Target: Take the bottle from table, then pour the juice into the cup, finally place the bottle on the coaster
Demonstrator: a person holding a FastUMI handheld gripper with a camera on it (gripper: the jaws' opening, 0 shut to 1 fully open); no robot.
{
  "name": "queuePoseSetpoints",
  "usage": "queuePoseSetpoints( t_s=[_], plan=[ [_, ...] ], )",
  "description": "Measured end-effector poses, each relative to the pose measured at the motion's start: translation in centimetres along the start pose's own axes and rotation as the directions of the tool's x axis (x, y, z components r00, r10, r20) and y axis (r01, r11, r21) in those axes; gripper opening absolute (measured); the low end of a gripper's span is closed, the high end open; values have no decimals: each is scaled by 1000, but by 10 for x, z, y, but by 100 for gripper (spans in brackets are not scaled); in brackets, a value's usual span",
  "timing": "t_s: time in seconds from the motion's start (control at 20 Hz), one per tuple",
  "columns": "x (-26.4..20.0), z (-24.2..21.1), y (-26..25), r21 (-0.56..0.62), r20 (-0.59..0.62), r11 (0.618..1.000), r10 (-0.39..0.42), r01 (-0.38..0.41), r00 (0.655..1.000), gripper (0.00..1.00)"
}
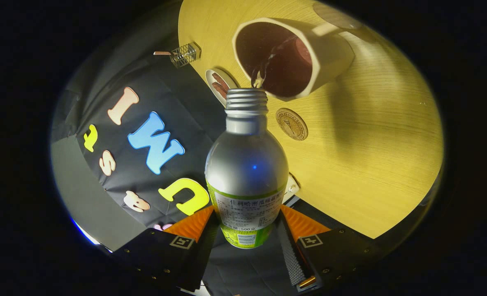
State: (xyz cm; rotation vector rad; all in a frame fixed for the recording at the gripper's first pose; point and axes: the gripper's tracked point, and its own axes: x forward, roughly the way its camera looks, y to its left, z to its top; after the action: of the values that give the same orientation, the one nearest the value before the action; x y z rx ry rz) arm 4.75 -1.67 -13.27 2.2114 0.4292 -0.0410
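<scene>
My gripper (246,224) is shut on a silver bottle (246,164) with a green and white label, both fingers pressing its lower body. The bottle is tipped over, its open threaded mouth (246,95) pointing at the white cup (293,57) just beyond it. A thin stream of liquid (264,70) runs from the mouth into the cup's dark brownish inside. A round tan coaster (291,123) with a printed emblem lies on the wooden table (371,156), beside the bottle's neck and near the cup.
A small round dish (219,84) with brown pieces lies by the table's edge, partly behind the bottle's neck. A little wire rack (184,54) stands farther along that edge. Another round coaster (333,14) lies beyond the cup.
</scene>
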Motion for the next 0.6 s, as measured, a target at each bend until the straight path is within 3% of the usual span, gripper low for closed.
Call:
queuePoseSetpoints(
  t_s=[0.6],
  plan=[
    [0, -1, 5, 13, 12, 1000, 3, -3, 1000, 77]
  ],
)
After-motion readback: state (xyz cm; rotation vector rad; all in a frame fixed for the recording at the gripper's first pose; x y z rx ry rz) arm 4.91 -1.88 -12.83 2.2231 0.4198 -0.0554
